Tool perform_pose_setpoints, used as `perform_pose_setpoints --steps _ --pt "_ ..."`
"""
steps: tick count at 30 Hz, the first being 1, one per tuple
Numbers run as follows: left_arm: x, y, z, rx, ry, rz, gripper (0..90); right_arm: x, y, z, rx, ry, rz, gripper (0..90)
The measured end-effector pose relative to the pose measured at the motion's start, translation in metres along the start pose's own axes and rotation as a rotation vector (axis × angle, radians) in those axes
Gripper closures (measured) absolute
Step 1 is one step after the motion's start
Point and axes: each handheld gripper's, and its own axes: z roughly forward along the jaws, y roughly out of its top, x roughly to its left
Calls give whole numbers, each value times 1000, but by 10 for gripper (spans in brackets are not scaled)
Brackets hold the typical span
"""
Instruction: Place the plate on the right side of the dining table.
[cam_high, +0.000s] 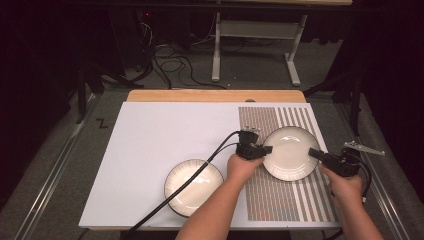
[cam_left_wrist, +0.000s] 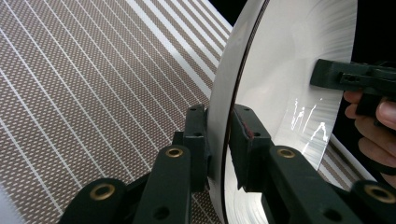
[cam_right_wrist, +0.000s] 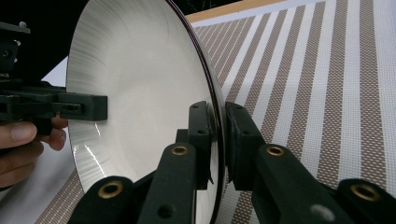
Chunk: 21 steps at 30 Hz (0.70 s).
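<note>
Over the striped placemat (cam_high: 290, 190), at the right part of the white table board (cam_high: 165, 135), a white plate (cam_high: 290, 152) is held between two grippers. The left gripper (cam_high: 267, 149) grips the plate's left rim; the left gripper view shows its two black jaws clenched on that rim (cam_left_wrist: 219, 140), one pad on the underside and one on the inner face. The right gripper (cam_high: 314, 152) grips the opposite, right rim, and the right gripper view shows its jaws likewise pinched on the plate's edge (cam_right_wrist: 217, 135), with the plate's glossy inner face (cam_right_wrist: 140, 93) turned toward the other gripper. In both gripper views the plate stands edge-on to the camera with the brown-and-white stripes of the placemat (cam_left_wrist: 93, 93) behind it, but the pictures do not settle whether the plate is raised clear of the placemat or resting on it.

The person's left hand (cam_high: 242, 167) holds the left gripper just left of the plate, the forearm coming in from the near edge; a black cable (cam_high: 200, 172) trails from this gripper toward the near edge. The right hand (cam_high: 345, 187) holds the right gripper just right of the plate, near the placemat's right edge.

A second plate (cam_high: 194, 187), white with a dark rim, lies flat on the bare board to the left of the placemat, apart from the held plate. The cable crosses over it.
</note>
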Motion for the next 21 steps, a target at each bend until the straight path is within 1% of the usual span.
perform_pose_setpoints --steps 3,4,6,8,11,14,19,20,21 --pt "0 0 2 9 11 -6 770 0 -1 1 5 -6 -10 833" --pt "-1 0 2 9 14 -15 770 0 -2 2 9 -15 -15 831" --pt "-1 0 2 8 17 -11 771 -1 -3 3 7 -16 -13 829" --pt "-1 0 2 14 28 -18 771 -1 -3 4 8 -25 -24 825" --pt "-3 1 2 25 46 -18 770 -1 -4 6 15 -34 -22 821" --pt "-6 2 2 32 67 3 769 -3 -5 7 14 -34 -21 818" --pt "-8 3 2 46 108 17 763 -4 -5 9 18 -30 -15 821" --pt "-8 3 2 46 108 17 761 -4 -5 9 18 -30 -15 821" --pt "-7 3 2 48 125 27 759 -4 -5 9 20 -28 -15 826"
